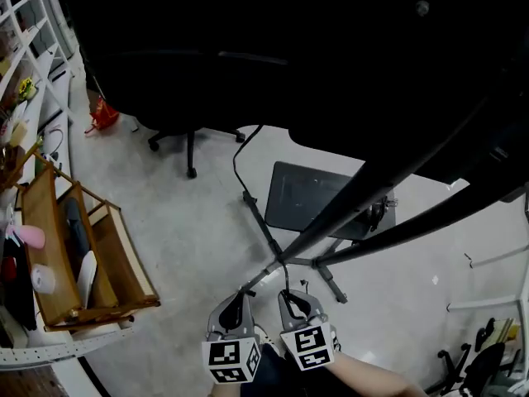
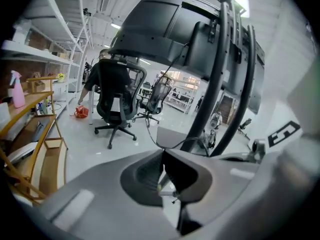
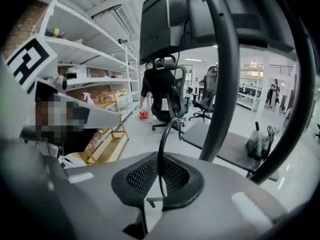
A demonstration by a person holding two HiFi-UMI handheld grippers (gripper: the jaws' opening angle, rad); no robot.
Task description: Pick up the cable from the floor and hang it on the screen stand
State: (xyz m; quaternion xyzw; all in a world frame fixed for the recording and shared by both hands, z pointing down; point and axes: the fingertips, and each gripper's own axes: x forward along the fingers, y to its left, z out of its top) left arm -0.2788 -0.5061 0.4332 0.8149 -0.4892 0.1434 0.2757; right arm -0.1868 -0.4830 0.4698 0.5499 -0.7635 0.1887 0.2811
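Pale grey floor (image 1: 190, 238) spreads under a dark screen stand (image 1: 355, 197), with a black office chair (image 1: 178, 122) behind it and a wooden rack (image 1: 83, 255) at the left. Both grippers hang side by side, low by the stand's legs. The right gripper (image 1: 288, 294) has its fingers (image 3: 140, 179) closed on the black cable (image 3: 159, 159), which stands up from the pinch between the pads and arcs over toward the stand's upright. Beyond that the cable trails up across the floor toward the chair. The left gripper (image 1: 242, 294) has its fingers (image 2: 145, 176) pressed together, and I cannot make out any cable between them; a thin run of it curves in front of the tips.
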